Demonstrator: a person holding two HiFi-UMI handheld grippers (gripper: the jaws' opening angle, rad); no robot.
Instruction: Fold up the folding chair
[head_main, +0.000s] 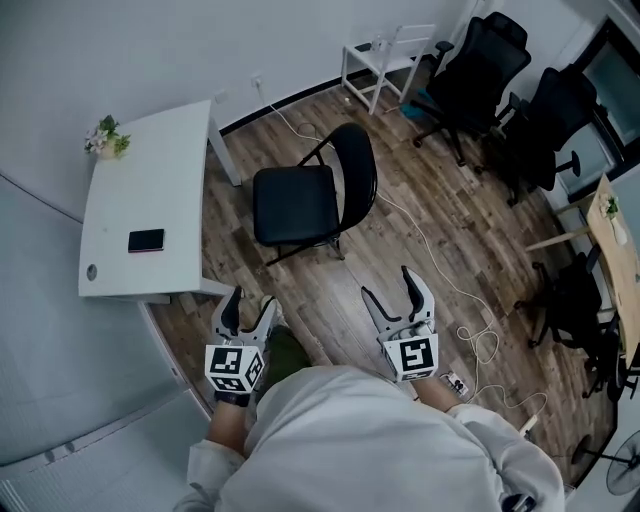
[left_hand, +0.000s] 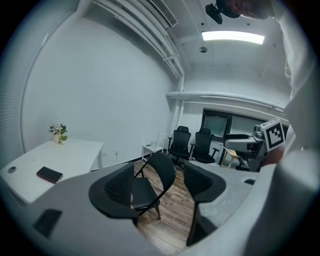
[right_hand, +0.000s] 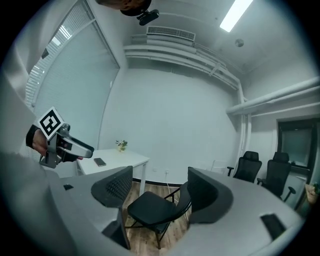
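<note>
Just beside table (head_main: 150, 180), unfolded folding chair (head_main: 292, 205)

I was working in a small office. From the head view, a white desk (head_main: 150, 190) at ten o'clock carried a phone (head_main: 146, 240) and a pot of flowers (head_main: 106, 137). Black swivel chairs (head_main: 470, 70) crowded the corner at one o'clock on a wood-plank floor (head_main: 440, 200). A strip light (left_hand: 232, 36) and an air vent (right_hand: 170, 33) ran overhead.
</note>
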